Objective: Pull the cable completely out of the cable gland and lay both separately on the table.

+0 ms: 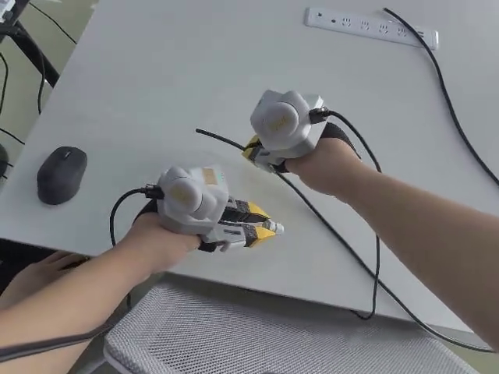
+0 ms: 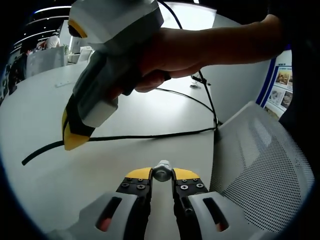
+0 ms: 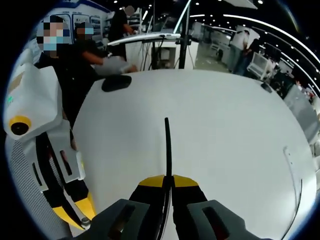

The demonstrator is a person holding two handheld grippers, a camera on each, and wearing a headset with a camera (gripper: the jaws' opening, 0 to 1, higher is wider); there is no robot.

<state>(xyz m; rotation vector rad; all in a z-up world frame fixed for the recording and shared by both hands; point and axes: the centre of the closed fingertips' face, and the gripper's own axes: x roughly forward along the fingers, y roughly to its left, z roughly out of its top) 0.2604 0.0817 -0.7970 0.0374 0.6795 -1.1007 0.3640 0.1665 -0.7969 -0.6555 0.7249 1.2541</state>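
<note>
My left gripper (image 1: 273, 228) sits near the table's front edge, shut on a small silver cable gland (image 2: 161, 171) that pokes out between its yellow tips. Farther back and just above the table, my right gripper (image 1: 251, 149) is shut on the thin black cable (image 1: 221, 139). The cable's free end (image 3: 166, 122) sticks out ahead of the right jaws. Its other part trails back over the table edge (image 1: 343, 249). In the left gripper view the cable (image 2: 150, 136) runs across beyond the gland, apart from it. The left gripper (image 3: 82, 215) shows beside the right one.
A dark mouse (image 1: 61, 174) lies at the table's left. A white power strip (image 1: 370, 26) with its own black lead (image 1: 452, 109) sits at the far right. A grey mesh chair (image 1: 273, 335) stands below the front edge. People stand behind the table (image 3: 105, 45).
</note>
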